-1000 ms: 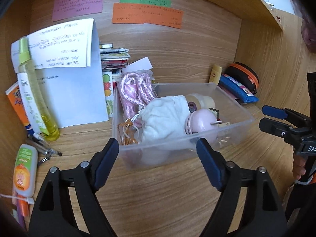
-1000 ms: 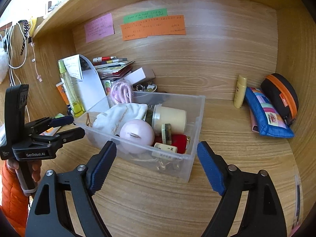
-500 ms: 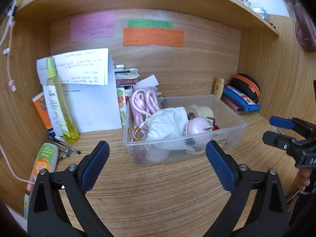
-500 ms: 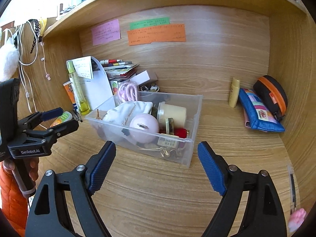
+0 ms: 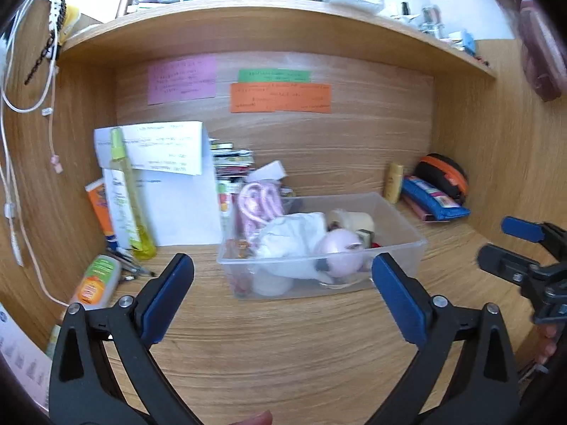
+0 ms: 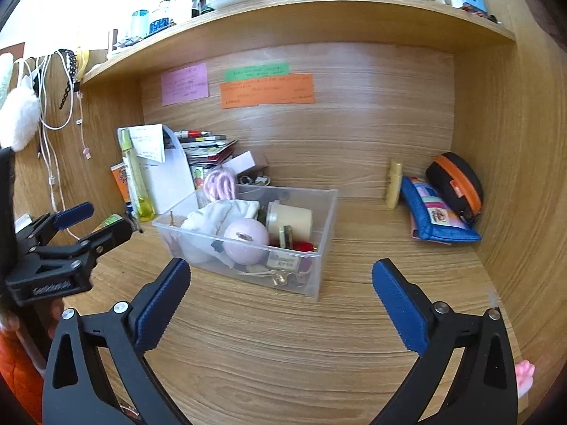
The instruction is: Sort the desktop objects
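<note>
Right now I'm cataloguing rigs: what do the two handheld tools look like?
Both match: the left tool and right tool have black plastic arms with triangular cut-outs, silver rivets, and blue ribbed pads. White lettering, too blurred to read, marks the left one's body. An orange sleeve shows beneath it.

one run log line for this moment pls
left claw: open, empty | right claw: opening, empty | clear bin: full, on desk

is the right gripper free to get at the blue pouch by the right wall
Probably yes. The right gripper is opening with nothing between its jaws, and bare desk lies between it and the blue pouch. The clear bin sits off to the left, out of the way.
</note>
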`<state>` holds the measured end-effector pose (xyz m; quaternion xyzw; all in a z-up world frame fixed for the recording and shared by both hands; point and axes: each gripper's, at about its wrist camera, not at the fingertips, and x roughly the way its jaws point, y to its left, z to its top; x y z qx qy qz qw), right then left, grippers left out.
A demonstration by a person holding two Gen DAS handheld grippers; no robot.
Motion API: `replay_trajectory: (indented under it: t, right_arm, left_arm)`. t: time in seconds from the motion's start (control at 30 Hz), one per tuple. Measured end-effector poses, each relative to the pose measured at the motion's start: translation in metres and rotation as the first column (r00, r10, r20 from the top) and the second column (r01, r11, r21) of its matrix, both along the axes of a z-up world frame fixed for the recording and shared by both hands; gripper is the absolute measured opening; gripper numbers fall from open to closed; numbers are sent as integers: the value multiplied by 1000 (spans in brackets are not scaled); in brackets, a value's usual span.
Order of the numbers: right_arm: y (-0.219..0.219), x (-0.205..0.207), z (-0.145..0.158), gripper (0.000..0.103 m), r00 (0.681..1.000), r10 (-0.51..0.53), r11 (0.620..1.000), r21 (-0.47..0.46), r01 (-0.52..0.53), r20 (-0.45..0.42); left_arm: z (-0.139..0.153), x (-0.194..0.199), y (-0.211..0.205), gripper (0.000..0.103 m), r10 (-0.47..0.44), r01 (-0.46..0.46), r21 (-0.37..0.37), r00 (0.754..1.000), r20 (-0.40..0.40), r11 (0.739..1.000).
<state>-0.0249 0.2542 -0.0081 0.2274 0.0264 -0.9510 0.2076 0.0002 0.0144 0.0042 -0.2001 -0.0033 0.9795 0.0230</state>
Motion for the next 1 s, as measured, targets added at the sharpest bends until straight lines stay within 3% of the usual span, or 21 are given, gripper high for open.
replay_trajectory:
  t: [0.3,0.47,0.73,1.0]
  right_arm:
    - [8,-4,1,102,1000,-5,1000,-3,5,6]
    - [7,-8,3,102,1000,3,1000,5,-3,-3]
    - [0,-20,3,102,1000,21,1000,23,-21,2]
    - [-2,-34,-3,102,999,27,999,18,-27,33]
  left_arm:
    - [-5,-5,-1,102,13,-14,76,1000,17,997]
    - [-2,-9,2,102,38,-38,52,999,-3,998]
    - [2,-13,1,102,26,-23,75,999,-30,997]
    - [2,-12,9,102,5,-4,36,999,-49,999]
